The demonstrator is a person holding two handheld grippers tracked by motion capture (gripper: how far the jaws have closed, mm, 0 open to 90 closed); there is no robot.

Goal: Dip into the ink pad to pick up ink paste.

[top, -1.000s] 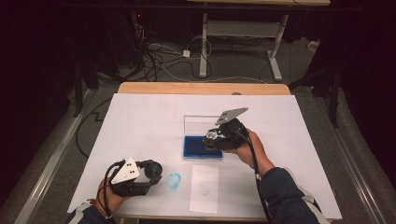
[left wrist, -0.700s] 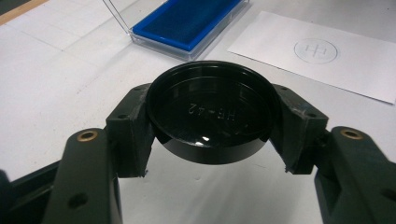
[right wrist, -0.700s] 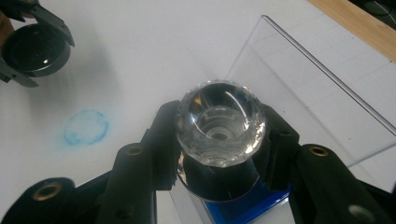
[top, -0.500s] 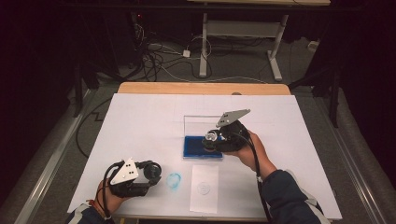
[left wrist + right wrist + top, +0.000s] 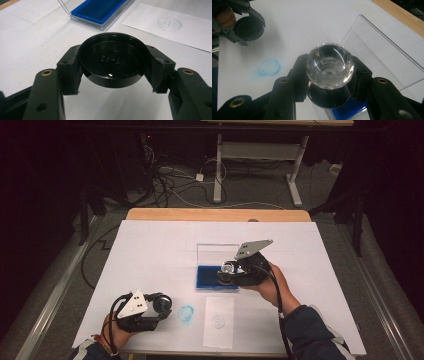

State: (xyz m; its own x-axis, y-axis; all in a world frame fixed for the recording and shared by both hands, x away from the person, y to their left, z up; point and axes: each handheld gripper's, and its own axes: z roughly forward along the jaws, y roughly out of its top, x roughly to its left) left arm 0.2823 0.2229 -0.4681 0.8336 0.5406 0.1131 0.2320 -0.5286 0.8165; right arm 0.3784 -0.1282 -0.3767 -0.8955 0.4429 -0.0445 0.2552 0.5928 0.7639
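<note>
Stamp is clamped in the right gripper fingers, base down over the blue ink pad in its clear case; the left gripper fingers grip the black cap near the blue smudge. Risks: the faceted glass top slipping in the fingers, pressing off-centre and tipping the case, or over-inking and smearing the paper slip like that smudge. Versus a second ago, both hands sit where they were; same grips.
</note>
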